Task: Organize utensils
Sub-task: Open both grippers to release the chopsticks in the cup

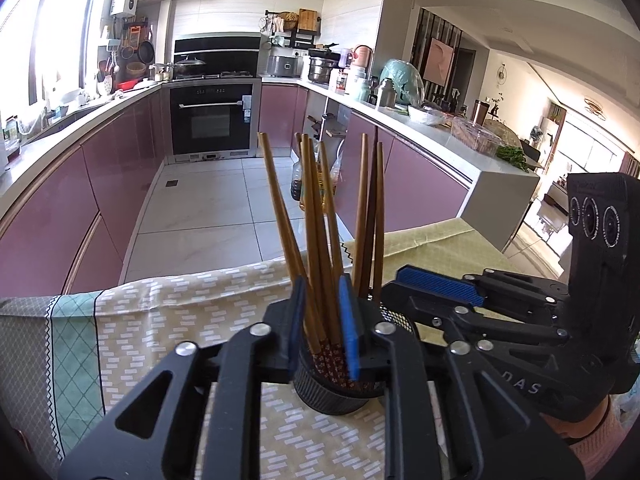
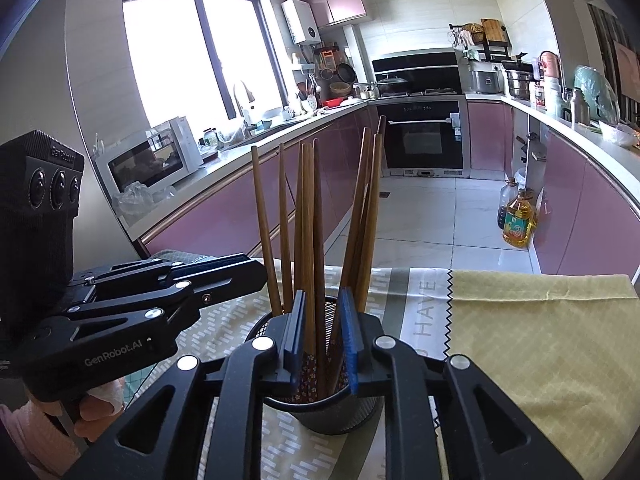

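Note:
A black mesh cup (image 1: 332, 396) stands on a patterned tablecloth (image 1: 180, 320), and several wooden chopsticks (image 1: 316, 220) stand upright in it, fanned out. My left gripper (image 1: 322, 292) reaches over the cup's rim. Its blue pads sit on either side of one bunch of chopsticks with small gaps showing, so it is open. In the right wrist view, my right gripper (image 2: 323, 292) straddles other chopsticks (image 2: 308, 220) over the same cup (image 2: 332, 412), slightly open and not pressing. Each gripper shows in the other's view: the right gripper (image 1: 394, 286) and the left gripper (image 2: 256, 272).
A yellow-green cloth (image 2: 540, 340) covers the table's right part, and the table's far edge drops to a tiled kitchen floor. Oil bottles (image 2: 518, 220) stand on the floor by pink cabinets. A microwave (image 2: 156, 160) sits on the left counter. A hand (image 2: 96, 412) holds the left gripper.

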Demonstrator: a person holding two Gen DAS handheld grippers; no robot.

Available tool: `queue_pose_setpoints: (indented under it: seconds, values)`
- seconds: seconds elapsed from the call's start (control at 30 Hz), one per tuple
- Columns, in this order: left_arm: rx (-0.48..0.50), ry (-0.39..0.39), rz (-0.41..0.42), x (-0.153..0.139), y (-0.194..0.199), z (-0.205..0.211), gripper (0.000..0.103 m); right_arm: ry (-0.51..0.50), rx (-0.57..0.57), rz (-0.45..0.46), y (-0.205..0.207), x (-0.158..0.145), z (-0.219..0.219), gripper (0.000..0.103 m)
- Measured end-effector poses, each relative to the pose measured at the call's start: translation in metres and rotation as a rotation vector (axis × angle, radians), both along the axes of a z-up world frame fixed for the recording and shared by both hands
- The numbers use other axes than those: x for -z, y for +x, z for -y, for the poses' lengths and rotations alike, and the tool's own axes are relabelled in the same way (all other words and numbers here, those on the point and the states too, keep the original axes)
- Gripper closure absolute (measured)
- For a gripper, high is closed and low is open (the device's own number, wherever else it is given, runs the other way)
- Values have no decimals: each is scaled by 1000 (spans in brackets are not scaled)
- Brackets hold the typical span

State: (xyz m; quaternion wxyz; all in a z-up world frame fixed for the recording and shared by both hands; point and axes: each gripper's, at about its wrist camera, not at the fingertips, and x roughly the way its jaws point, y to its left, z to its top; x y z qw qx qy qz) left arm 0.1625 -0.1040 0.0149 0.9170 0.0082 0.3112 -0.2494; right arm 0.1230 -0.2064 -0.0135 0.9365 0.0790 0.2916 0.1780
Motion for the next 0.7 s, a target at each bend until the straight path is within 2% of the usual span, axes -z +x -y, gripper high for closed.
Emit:
queue_pose_setpoints:
  seconds: [0.07,0.13,0.2,0.27,0.3,0.33,0.37,0.4,0.43,0.47,0.53,0.7]
  values:
    - [-5,-6,6,0,-4,-5,77,0,6,6,-4,-1,2,82]
    - [-15,-8,19,-1,-9,-9,69,3,13,13,-8,-2,3,76]
    - [-31,-9,36,-3,-14,-14,51,6,19,21,-13,-2,5,72]
    - [-47,-18,54,-5,-22,-21,36,12,26,29,-19,-2,6,63]
    - [-53,-16,64,-5,-27,-23,33,12,31,33,-21,-2,6,57]
    - [-60,-14,77,-5,-31,-26,30,3,38,39,-25,-1,5,54]
    - [-69,-11,92,-4,-36,-29,23,-5,42,44,-29,-1,4,53]
    - [-81,-4,112,-4,-43,-33,15,-12,47,50,-32,0,4,48]
    - [-95,4,127,-3,-48,-37,11,-18,60,61,-37,0,3,39]
    - [-109,10,142,-2,-52,-40,7,-24,69,71,-41,1,3,35]
    - [-132,17,165,0,-62,-49,6,-56,108,100,-49,1,3,18]
    - [-210,4,212,3,-81,-72,6,-105,161,180,-74,1,-4,6]
